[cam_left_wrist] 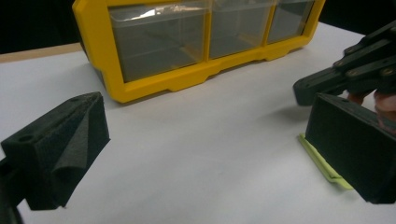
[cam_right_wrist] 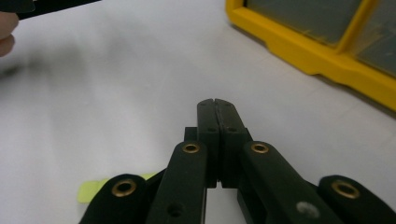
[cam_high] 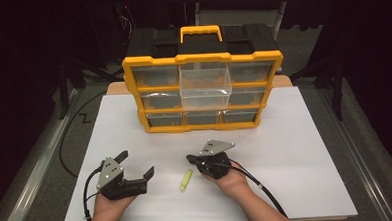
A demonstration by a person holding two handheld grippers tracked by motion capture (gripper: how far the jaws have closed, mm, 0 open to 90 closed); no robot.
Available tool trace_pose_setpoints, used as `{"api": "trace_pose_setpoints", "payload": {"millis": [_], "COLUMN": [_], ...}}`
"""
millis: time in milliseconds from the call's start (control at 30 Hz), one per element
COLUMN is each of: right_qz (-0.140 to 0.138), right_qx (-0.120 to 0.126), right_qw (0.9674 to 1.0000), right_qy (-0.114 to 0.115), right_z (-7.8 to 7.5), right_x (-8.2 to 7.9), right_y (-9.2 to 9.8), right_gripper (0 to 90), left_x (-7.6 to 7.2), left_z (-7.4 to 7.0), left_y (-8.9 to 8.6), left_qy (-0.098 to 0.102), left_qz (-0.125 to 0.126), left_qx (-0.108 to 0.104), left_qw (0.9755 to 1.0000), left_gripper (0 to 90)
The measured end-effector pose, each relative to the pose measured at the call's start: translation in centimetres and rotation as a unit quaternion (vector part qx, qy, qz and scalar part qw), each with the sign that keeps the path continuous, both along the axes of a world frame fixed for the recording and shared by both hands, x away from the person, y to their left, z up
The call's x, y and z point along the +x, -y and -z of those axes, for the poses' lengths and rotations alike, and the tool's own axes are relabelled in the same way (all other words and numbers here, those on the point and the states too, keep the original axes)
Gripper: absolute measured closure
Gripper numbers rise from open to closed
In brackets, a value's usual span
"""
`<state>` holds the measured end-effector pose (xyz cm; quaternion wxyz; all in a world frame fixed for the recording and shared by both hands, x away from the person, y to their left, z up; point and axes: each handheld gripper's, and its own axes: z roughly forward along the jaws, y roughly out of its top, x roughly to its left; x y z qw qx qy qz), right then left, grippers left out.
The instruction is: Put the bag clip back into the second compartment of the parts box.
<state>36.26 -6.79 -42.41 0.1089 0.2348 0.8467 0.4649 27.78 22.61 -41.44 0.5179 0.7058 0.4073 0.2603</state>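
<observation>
Fingers left gripper (cam_high: 136, 164): wide, empty | fingers right gripper (cam_right_wrist: 217, 108): pressed together, empty | yellow-green strip (cam_high: 186, 180) between grippers

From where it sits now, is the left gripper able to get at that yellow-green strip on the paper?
Probably yes. The left gripper has its jaws wide open, and the yellow-green strip lies flat on the white paper just beside it. The shut right gripper sits close on the strip's far side, so it may crowd the approach.

Left claw (cam_high: 136, 164) agape, right claw (cam_high: 190, 159) closed
</observation>
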Motion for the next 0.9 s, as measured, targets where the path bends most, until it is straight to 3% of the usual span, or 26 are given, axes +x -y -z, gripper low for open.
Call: {"api": "trace_pose_setpoints", "payload": {"millis": [333, 700, 900], "right_qz": [-0.018, -0.023, -0.030], "right_qx": [-0.045, -0.061, -0.065], "right_qw": [0.9983, 0.9966, 0.9963], "right_qy": [-0.031, -0.049, -0.048], "right_z": [1.1, 1.2, 1.2], "right_x": [0.1, 0.1, -0.4], "right_y": [-0.8, -0.8, -0.6], "right_gripper": [90.0, 90.0, 90.0], "left_x": [-0.1, -0.1, -0.1], "left_z": [0.0, 0.0, 0.0], "left_y": [0.2, 0.2, 0.2], "left_qy": [0.007, 0.011, 0.013], "left_qz": [0.008, 0.006, 0.006], "left_qx": [-0.001, 0.008, 0.013], "left_qw": [0.9999, 0.9999, 0.9998], "left_gripper": [0.4, 0.4, 0.4]}}
